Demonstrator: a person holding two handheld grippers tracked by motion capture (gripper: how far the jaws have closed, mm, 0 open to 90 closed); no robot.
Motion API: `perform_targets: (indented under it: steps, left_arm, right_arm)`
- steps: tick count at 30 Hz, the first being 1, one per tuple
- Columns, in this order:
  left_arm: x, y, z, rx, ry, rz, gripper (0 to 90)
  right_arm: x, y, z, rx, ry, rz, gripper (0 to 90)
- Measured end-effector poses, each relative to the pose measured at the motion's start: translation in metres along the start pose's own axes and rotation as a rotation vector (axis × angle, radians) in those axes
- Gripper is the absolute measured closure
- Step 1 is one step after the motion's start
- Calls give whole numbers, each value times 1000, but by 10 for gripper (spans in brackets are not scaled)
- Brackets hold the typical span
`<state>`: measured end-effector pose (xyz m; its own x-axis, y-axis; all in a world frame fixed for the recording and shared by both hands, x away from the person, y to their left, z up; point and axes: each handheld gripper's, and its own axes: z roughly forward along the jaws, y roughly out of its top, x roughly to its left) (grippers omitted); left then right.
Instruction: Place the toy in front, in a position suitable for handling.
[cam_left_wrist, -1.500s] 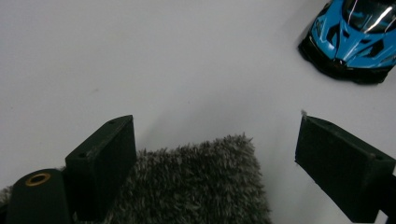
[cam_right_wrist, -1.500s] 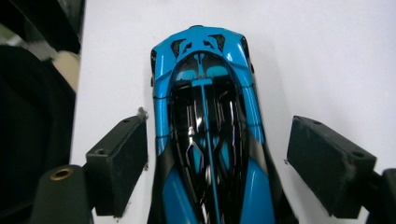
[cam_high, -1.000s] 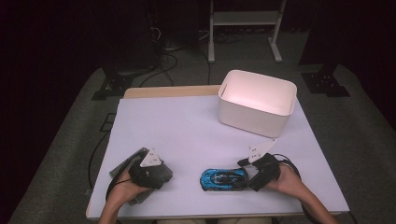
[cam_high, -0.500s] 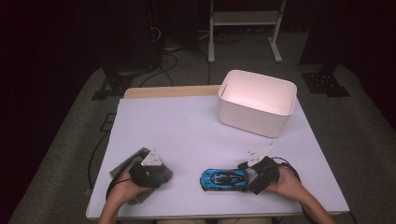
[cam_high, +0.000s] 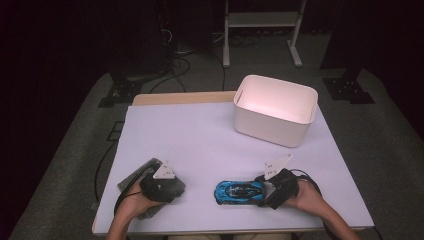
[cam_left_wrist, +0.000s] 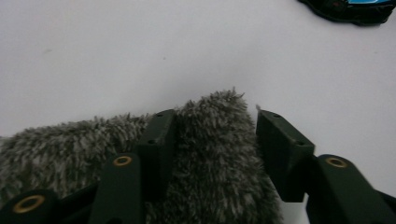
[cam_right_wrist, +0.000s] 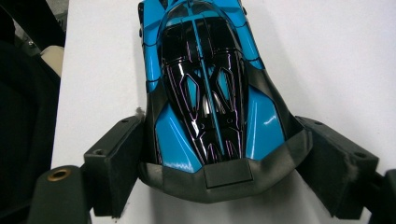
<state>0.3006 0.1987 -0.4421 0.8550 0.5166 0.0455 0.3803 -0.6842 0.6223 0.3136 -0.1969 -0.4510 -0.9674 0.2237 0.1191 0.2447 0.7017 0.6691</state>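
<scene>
Toy car (cam_high: 240, 192) is lying lower centre, its rear clamped between the right gripper's (cam_high: 264, 194) jaws; the left gripper (cam_left_wrist: 212, 140), jaws apart, is straddling grey fur (cam_left_wrist: 70, 144). White bin (cam_high: 275, 110) is sitting upper right.

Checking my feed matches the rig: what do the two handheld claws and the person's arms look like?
Both are black. The left claw and right claw each carry a pale grey three-cornered plate on top and trail a black cable. Up close, the blocky matte black jaws have small screw holes and brass-coloured pivot rings. The forearms entering from the bottom edge look bare; no sleeves visible.
</scene>
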Motion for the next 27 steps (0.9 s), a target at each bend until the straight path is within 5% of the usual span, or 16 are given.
perform_targets:
  steps: [7,12,16,20,27]
  left_arm:
    - [3,-2,-1,-10,-3,8,551]
    - [2,-3,0,-19,-25,13,481]
    - [6,-3,-2,-16,12,-7,627]
    - [12,-4,-4,-35,-2,-38,757]
    - [13,12,-10,-111,-57,-39,786]
  right_arm:
    - [-1,-2,0,9,4,1,183]
    - [-1,-2,1,12,3,-4,183]
    - [0,-2,1,12,1,-10,184]
    - [-1,-3,0,10,2,-8,184]
    - [-1,-4,1,-2,7,-5,181]
